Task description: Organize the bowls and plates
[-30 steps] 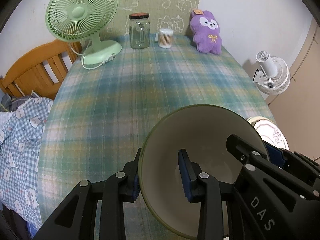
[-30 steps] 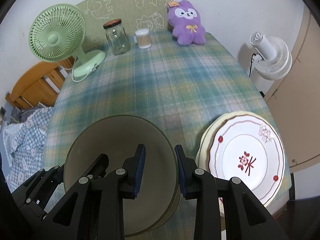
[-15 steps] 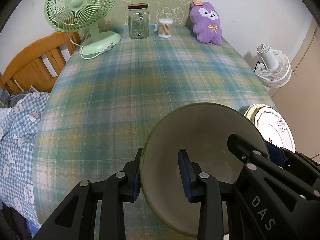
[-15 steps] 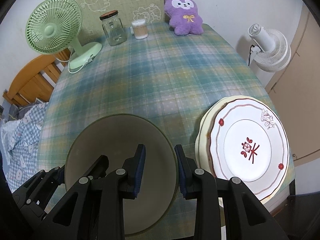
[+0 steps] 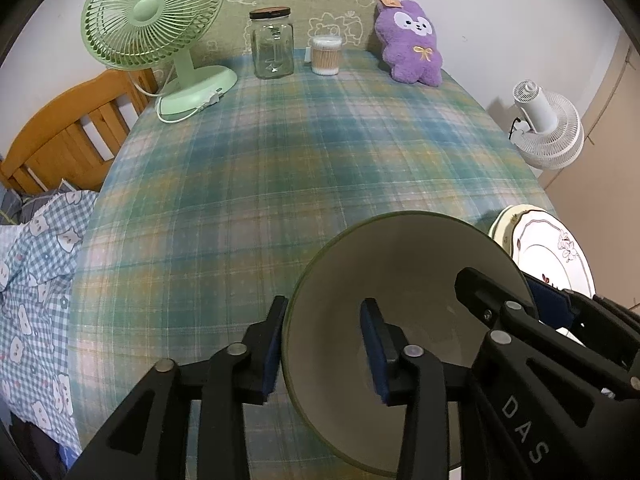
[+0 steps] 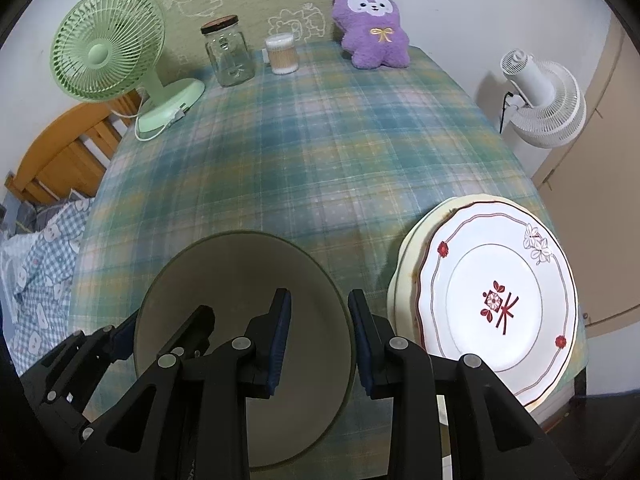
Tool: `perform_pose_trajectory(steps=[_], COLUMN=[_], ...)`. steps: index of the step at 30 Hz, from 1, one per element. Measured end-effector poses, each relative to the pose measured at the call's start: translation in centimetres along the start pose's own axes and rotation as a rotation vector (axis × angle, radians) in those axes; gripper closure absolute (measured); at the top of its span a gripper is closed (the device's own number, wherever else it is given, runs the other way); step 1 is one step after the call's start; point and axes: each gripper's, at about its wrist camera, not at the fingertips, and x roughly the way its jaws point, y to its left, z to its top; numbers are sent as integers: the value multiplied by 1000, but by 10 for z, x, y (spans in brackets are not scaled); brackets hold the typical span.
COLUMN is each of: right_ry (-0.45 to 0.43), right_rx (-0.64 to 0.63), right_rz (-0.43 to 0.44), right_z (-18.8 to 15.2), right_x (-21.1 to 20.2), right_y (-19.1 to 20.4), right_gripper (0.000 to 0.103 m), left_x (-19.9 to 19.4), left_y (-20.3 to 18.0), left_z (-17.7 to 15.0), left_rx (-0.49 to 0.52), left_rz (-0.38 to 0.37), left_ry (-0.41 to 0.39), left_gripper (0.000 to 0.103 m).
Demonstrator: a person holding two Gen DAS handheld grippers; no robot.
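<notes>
Olive-rimmed bowl (image 5: 404,280) sits at the near edge of the plaid-covered surface (image 5: 300,152), both claws on its rim from opposite sides. Left claw (image 5: 322,350) straddles the left wall, one pad outside, one inside; jaws are opening, inner pad clearly off the wall, outer pad right at the rim. Right claw (image 6: 319,338) straddles the right wall the same way. Its outer pad sits at the rim, inner pad stands off the wall, so a real clamp can't be confirmed.

Left wrist view only: bowl's deep pale interior, right claw's body labelled DAS crossing in from the right, only a sliver of the plate stack (image 5: 548,248).

Right wrist view only: the full plate stack (image 6: 496,300) just right of the bowl (image 6: 240,276), a white plate with red flower print on top of a cream one, hanging near the surface's corner; left claw's body shows at lower left.

Both views: green fan (image 6: 108,44), glass jar (image 6: 230,56), cotton swab tub (image 6: 282,54), purple plush (image 6: 374,26) along the far edge, white fan (image 6: 540,100) off to the right, wooden headboard (image 5: 68,132) left.
</notes>
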Motion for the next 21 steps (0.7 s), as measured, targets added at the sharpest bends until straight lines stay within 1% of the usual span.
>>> perform_pose_trajectory(steps=[1, 2, 3, 4, 5, 6, 7, 8, 11, 14, 16, 19, 21], right_ry=[0, -2, -4, -2, 0, 1, -5, -10, 22, 73, 86, 104, 116], right_rx=[-8, -16, -28, -32, -32, -26, -20, -19, -18, 11, 22, 29, 48], right_rz=[3, 1, 1, 7, 17, 30, 36, 36, 42, 83, 108, 123, 139], right_z=[1, 1, 2, 3, 3, 3, 3, 2, 1, 0, 0, -2, -2], right_x=[0, -1, -1, -1, 0, 0, 0, 1, 10, 24, 28, 35, 40], right_y=[0, 0, -1, -2, -3, -5, -7, -8, -10, -15, -16, -18, -20], right_gripper=[69, 68, 66, 55, 40, 36, 34, 34, 34, 34, 34, 34, 34], left_x=[1, 1, 1, 1, 1, 3, 4, 6, 15, 22, 26, 32, 33], left_y=[0, 1, 2, 3, 4, 5, 5, 6, 6, 8, 10, 10, 9], left_z=[0, 1, 1, 1, 1, 1, 1, 1, -1, -3, -4, -4, -4], left_rx=[0, 0, -2, -3, -3, -2, -1, -2, 8, 4, -6, -9, -5], left_rz=[2, 3, 3, 7, 10, 13, 15, 17, 26, 16, 7, 3, -8], left_ry=[2, 4, 3, -3, -7, -5, -2, 1, 25, 46, 57, 75, 68], left_gripper=[50, 43, 33, 31, 30, 26, 24, 24, 23, 23, 23, 22, 22])
